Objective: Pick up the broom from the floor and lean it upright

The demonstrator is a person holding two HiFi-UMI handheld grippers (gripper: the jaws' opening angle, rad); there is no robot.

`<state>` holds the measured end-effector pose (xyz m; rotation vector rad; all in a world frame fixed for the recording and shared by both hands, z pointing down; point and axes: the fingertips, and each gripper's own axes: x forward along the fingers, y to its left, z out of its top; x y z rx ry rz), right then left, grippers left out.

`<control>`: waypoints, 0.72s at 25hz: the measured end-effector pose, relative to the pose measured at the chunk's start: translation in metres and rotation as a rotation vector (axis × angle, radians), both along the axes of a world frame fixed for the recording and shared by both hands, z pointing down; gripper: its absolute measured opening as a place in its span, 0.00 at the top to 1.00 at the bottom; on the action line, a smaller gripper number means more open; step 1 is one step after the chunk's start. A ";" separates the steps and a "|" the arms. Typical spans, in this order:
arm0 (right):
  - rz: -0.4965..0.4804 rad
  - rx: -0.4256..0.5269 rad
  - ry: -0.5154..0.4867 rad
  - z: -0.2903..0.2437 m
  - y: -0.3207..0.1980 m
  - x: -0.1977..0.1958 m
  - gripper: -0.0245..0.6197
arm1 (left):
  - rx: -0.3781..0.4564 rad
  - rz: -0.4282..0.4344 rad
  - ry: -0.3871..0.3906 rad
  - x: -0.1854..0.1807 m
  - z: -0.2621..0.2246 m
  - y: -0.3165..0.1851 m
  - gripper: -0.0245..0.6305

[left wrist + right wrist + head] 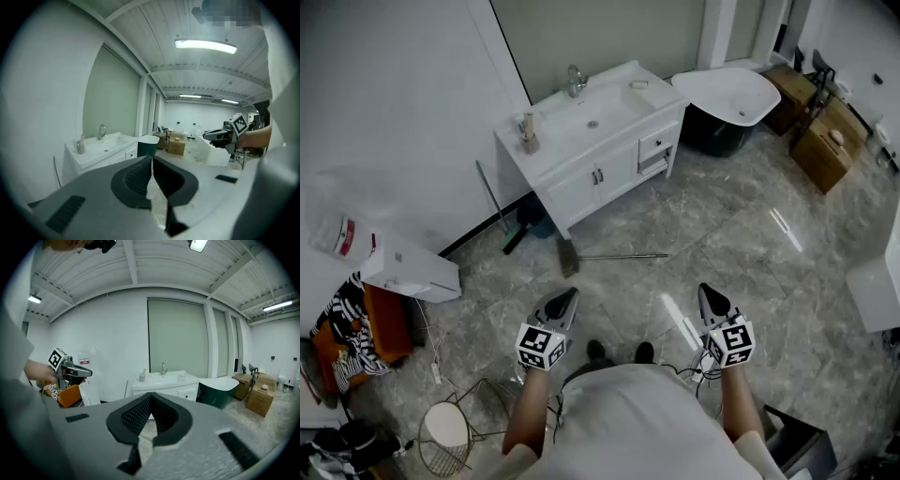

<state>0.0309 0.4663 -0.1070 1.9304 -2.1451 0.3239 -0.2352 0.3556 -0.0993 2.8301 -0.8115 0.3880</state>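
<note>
Currently left gripper (568, 298) and right gripper (709, 294) have jaws clenched, empty; broom (614, 256) lies farther off on floor (750, 253). Risk: thin handle slips from grasp, or slides down once leaned.

White fixture (874, 286) cut off by head view's rt edge.

The person stretches both bare forearms (530, 412) forward, apart and roughly parallel. The left tool (565, 300) and the right tool (710, 298) tilt slightly downward, each empty, its jaws pressed together.
</note>
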 end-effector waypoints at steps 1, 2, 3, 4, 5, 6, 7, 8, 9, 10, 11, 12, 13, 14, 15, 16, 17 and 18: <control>0.000 0.000 0.000 0.001 0.001 0.001 0.96 | 0.000 0.000 -0.001 0.001 0.001 0.001 0.94; 0.000 -0.001 0.000 0.001 0.001 0.002 0.96 | 0.000 0.000 -0.002 0.002 0.001 0.002 0.94; -0.001 -0.001 0.001 0.002 0.002 0.003 0.96 | -0.001 0.001 -0.003 0.003 0.002 0.003 0.94; -0.002 -0.001 0.001 0.002 0.003 0.004 0.96 | -0.002 0.001 -0.004 0.005 0.002 0.004 0.94; -0.003 -0.001 0.001 0.002 0.004 0.005 0.96 | -0.003 0.001 -0.006 0.007 0.003 0.006 0.94; -0.006 0.000 0.002 0.002 0.004 0.007 0.96 | -0.004 0.002 -0.007 0.008 0.003 0.007 0.94; -0.008 0.001 0.003 0.001 0.005 0.007 0.96 | -0.006 0.002 -0.009 0.010 0.004 0.008 0.94; -0.011 0.004 0.003 0.000 0.006 0.008 0.96 | -0.008 0.002 -0.010 0.011 0.005 0.010 0.94; -0.015 0.008 0.004 0.000 0.007 0.009 0.96 | -0.009 0.003 -0.011 0.013 0.005 0.012 0.94; -0.018 0.011 0.004 -0.001 0.008 0.009 0.96 | -0.009 0.003 -0.013 0.014 0.006 0.014 0.94; -0.021 0.015 0.002 -0.001 0.009 0.010 0.96 | -0.010 0.004 -0.015 0.016 0.007 0.016 0.94; -0.022 0.018 -0.003 -0.002 0.010 0.011 0.96 | -0.010 0.004 -0.018 0.017 0.007 0.018 0.94; -0.021 0.021 -0.009 -0.002 0.011 0.013 0.96 | -0.012 0.003 -0.021 0.018 0.008 0.020 0.94; -0.020 0.023 -0.018 -0.002 0.011 0.015 0.96 | -0.013 0.001 -0.022 0.020 0.008 0.021 0.94; -0.021 0.024 -0.027 -0.002 0.012 0.017 0.96 | -0.014 -0.001 -0.024 0.021 0.009 0.022 0.94; -0.023 0.023 -0.034 -0.001 0.013 0.019 0.96 | -0.016 -0.005 -0.025 0.023 0.010 0.023 0.94; -0.026 0.023 -0.039 0.001 0.014 0.022 0.96 | -0.018 -0.010 -0.027 0.024 0.011 0.024 0.94; -0.029 0.023 -0.042 0.002 0.016 0.025 0.96 | -0.019 -0.015 -0.030 0.026 0.012 0.026 0.94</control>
